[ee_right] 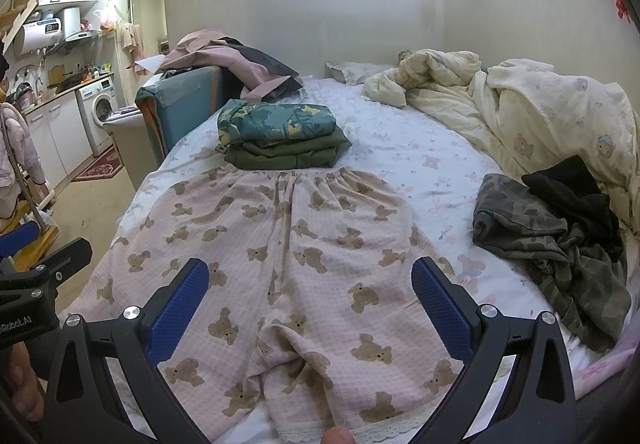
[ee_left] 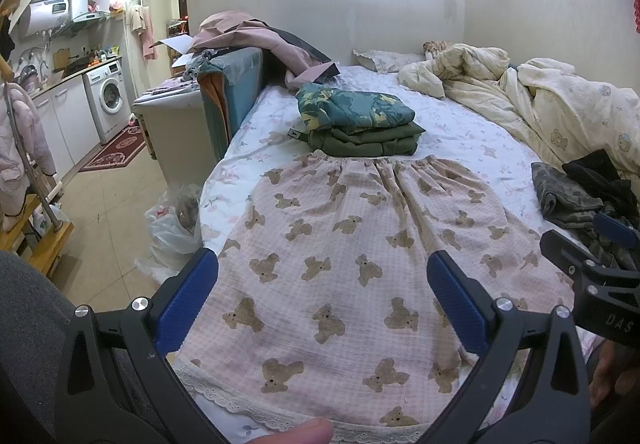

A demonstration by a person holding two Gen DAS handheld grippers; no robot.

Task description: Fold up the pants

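Pink checked pants with brown bear print [ee_left: 344, 276] lie spread flat on the bed, waistband far, lace hems near; they also show in the right wrist view [ee_right: 296, 264]. My left gripper [ee_left: 322, 284] is open, hovering over the left leg near its hem, holding nothing. My right gripper [ee_right: 310, 292] is open over the right leg and the crotch seam, empty. The right gripper's body shows at the right edge of the left wrist view [ee_left: 596, 272].
A folded stack of green clothes [ee_left: 356, 119] sits just beyond the waistband. A crumpled camouflage and black pile [ee_right: 556, 236] lies to the right. A cream duvet [ee_right: 540, 111] fills the far right. The bed's left edge drops to the floor, with a plastic bag [ee_left: 176, 228].
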